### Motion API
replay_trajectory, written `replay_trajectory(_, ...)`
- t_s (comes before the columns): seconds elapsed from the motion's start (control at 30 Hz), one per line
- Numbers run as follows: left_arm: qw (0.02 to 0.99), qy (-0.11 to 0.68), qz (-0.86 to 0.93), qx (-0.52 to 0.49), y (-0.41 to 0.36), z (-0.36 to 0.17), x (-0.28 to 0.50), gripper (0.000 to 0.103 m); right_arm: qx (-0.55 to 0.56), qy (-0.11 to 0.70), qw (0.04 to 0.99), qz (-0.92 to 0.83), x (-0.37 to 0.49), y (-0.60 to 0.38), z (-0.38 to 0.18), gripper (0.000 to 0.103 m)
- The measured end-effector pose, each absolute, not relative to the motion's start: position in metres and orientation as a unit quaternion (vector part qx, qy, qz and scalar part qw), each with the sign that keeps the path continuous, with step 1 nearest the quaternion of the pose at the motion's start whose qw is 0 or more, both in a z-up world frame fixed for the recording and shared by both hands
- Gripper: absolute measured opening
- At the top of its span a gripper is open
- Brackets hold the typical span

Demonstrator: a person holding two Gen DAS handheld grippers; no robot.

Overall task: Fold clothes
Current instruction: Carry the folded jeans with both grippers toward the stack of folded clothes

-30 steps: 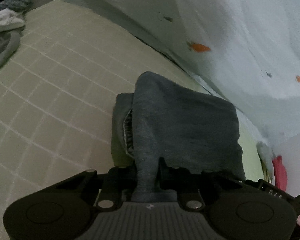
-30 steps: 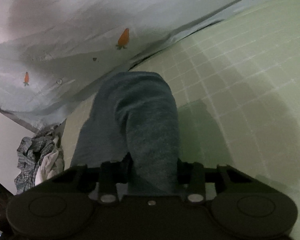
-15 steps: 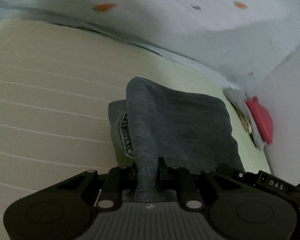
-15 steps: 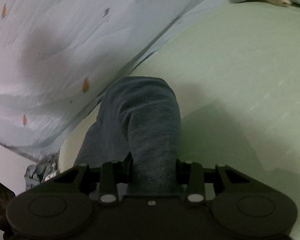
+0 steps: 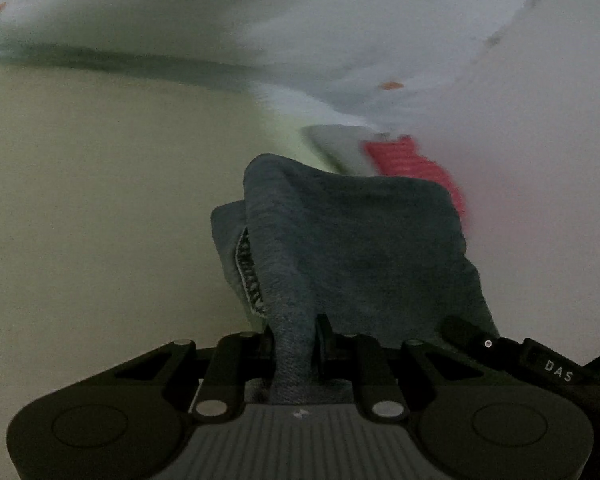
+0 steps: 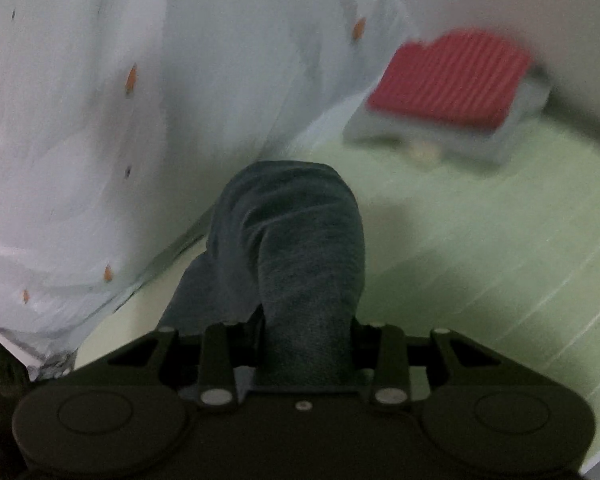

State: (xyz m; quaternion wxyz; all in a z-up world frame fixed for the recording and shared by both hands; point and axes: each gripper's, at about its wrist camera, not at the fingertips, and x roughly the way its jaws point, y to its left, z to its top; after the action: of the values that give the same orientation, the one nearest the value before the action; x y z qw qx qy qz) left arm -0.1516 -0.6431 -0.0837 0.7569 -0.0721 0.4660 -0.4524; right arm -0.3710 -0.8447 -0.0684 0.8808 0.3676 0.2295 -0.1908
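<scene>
Above the pale green mattress cover, both grippers were clamped on the folded dark grey knitted garment, which hung lifted between them. The left gripper pinched a narrow bunch; the right gripper held a thicker roll. Compared with a second before, both views had swung: the pile of clothes was gone and a red ribbed item on a grey stack appeared ahead. A white sheet with orange carrot prints was beside it.
</scene>
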Motion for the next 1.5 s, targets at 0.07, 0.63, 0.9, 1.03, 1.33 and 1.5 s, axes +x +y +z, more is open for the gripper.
replay_trajectory(0.07, 0.754, 0.453, -0.470, -0.077, -0.677, -0.073, -0.159, 0.017, 0.363, 0.215, 0.885, -0.197, -0.389, -0.879, -0.058, 0.036)
replay_trajectory(0.63, 0.780, 0.359, -0.510, -0.059, -0.949, -0.031, -0.099, 0.028, 0.194, 0.172, 0.945, -0.200, -0.286, -1.146, 0.022, 0.049)
replay_trajectory(0.9, 0.786, 0.396, -0.473, -0.027, -0.989, -0.095, -0.076, 0.040, -0.118, 0.205, 0.929, -0.286, -0.210, -1.128, -0.028, 0.079)
replay_trajectory(1.03, 0.788, 0.415, -0.454, -0.011, -1.009, -0.127, -0.064, 0.061, 0.037, 0.247, 0.936, -0.250, -0.196, -1.152, -0.071, 0.079)
replay_trajectory(1.33, 0.803, 0.402, -0.439, 0.027, -0.969, -0.127, -0.070, 0.093, 0.019, 0.268, 0.920, -0.286, -0.189, -1.139, -0.083, 0.091)
replay_trajectory(1.5, 0.833, 0.337, -0.433, 0.071, -0.941, -0.093, -0.097, 0.103, 0.102, 0.250, 0.917, -0.293, -0.218, -1.129, -0.070, 0.096)
